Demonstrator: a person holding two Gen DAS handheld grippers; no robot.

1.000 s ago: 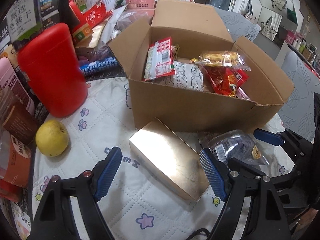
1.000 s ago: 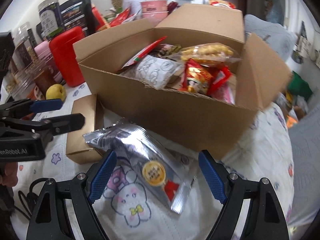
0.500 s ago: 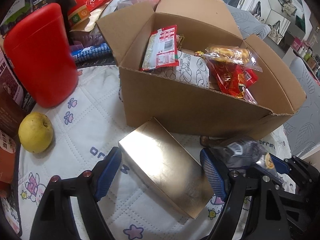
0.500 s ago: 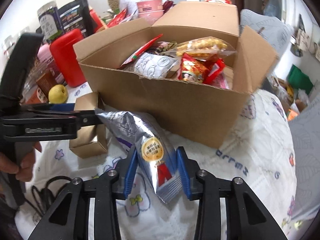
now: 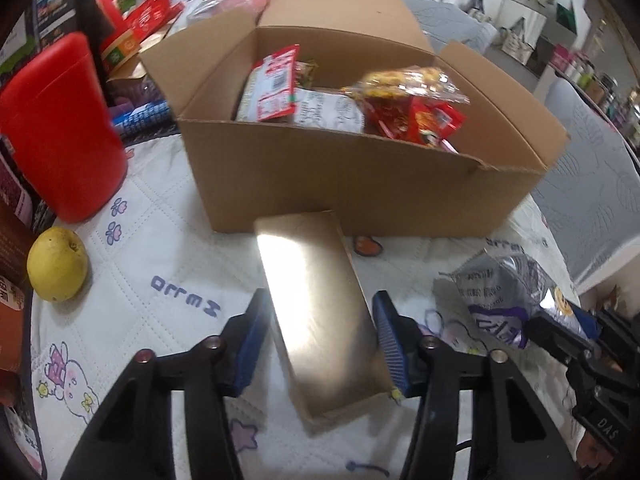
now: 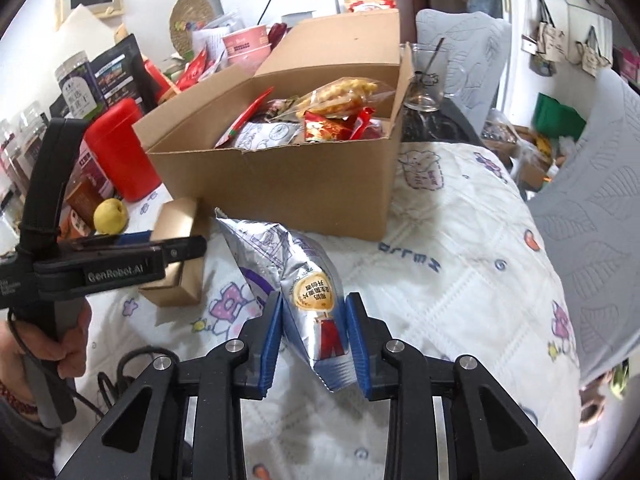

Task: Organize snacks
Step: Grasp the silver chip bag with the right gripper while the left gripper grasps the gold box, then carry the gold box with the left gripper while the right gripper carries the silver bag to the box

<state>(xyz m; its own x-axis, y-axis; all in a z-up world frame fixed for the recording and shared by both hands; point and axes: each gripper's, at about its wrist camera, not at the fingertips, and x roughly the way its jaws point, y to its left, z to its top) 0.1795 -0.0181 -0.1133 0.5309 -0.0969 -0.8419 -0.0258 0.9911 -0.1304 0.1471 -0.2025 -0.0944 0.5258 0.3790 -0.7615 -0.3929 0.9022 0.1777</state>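
An open cardboard box (image 5: 360,184) (image 6: 280,184) holding several snack packs stands on the quilted table. A gold box (image 5: 320,312) (image 6: 176,248) lies in front of it. My left gripper (image 5: 320,340) has its jaws around the gold box, blue pads close to both sides; whether they press it is unclear. My right gripper (image 6: 314,328) is shut on a silver snack bag (image 6: 296,280) (image 5: 504,296) and holds it raised off the table, right of the gold box.
A red canister (image 5: 60,128) and a yellow fruit (image 5: 56,264) stand at the left, with jars and packets behind. A glass (image 6: 426,76) stands behind the box's right end. A grey chair (image 6: 592,216) is at the right.
My right gripper closed on the silver bag and lifted it. My left gripper moved forward over the gold box and its jaws narrowed around it.
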